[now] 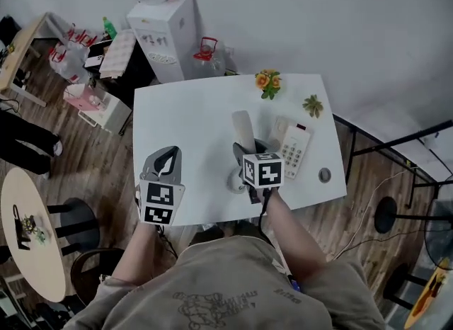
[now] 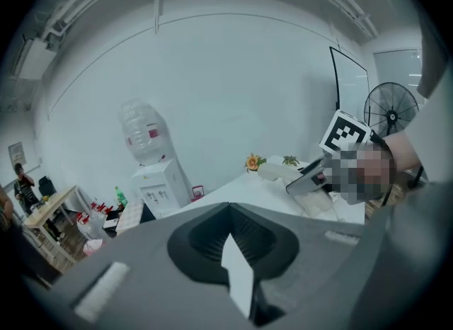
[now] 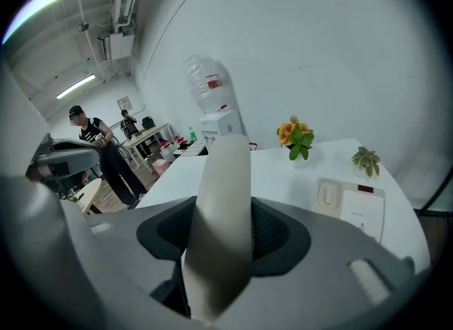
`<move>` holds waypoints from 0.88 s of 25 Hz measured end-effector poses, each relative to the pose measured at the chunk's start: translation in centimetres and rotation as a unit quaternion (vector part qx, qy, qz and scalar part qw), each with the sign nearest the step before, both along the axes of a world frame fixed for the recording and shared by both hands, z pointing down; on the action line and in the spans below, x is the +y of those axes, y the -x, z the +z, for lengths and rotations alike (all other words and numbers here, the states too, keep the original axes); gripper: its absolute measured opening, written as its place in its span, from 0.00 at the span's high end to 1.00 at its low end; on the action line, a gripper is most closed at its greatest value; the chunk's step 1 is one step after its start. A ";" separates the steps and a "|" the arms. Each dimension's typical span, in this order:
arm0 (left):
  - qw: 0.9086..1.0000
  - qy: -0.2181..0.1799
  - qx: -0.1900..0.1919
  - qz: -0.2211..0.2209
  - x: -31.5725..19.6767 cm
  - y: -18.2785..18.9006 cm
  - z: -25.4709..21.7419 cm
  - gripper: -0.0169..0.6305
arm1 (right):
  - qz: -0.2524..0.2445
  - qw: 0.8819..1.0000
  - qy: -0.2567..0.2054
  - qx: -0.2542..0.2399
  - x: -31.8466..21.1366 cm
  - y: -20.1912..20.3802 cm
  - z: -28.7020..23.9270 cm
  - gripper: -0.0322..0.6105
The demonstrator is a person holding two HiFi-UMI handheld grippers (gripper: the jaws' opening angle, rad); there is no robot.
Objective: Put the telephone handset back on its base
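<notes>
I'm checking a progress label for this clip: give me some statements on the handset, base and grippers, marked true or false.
1. The right gripper grips the handset. True.
2. The handset lies on the base. False: it is in the jaws, and the base's cradle is bare.
3. Orange flowers stand on the white table. True.
4. The left gripper holds the base. False: it is over the table's near left edge, apart from the base.
</notes>
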State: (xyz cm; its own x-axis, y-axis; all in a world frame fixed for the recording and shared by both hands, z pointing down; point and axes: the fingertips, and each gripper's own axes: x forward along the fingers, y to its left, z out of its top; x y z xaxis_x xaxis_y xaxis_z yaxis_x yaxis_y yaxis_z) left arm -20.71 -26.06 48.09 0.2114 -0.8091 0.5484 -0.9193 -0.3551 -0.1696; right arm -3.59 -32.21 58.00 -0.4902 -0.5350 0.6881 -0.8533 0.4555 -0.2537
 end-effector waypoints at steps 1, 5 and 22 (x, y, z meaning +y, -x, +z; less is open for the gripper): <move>1.000 -0.001 0.000 0.007 -0.4 -0.6 -0.2 0.97 | 0.013 1.000 -0.001 -0.002 -0.1 -0.8 -0.1 0.57; 0.999 -0.003 0.003 0.033 -1.4 -2.9 -0.4 0.97 | 0.080 0.997 -0.006 -0.010 -0.7 -4.2 -0.4 0.57; 0.990 0.072 0.032 0.119 -2.4 -11.3 4.9 0.97 | 0.275 0.960 0.057 0.009 -2.8 -13.7 7.4 0.57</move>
State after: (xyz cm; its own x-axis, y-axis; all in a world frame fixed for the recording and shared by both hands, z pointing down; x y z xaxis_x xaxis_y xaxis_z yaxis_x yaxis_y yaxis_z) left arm -9.46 -28.49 52.99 0.4254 -0.6459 0.6339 -0.8136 -0.5797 -0.0446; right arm 10.13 -35.01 65.43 -0.1434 -0.6310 0.7624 -0.9613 -0.0943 -0.2588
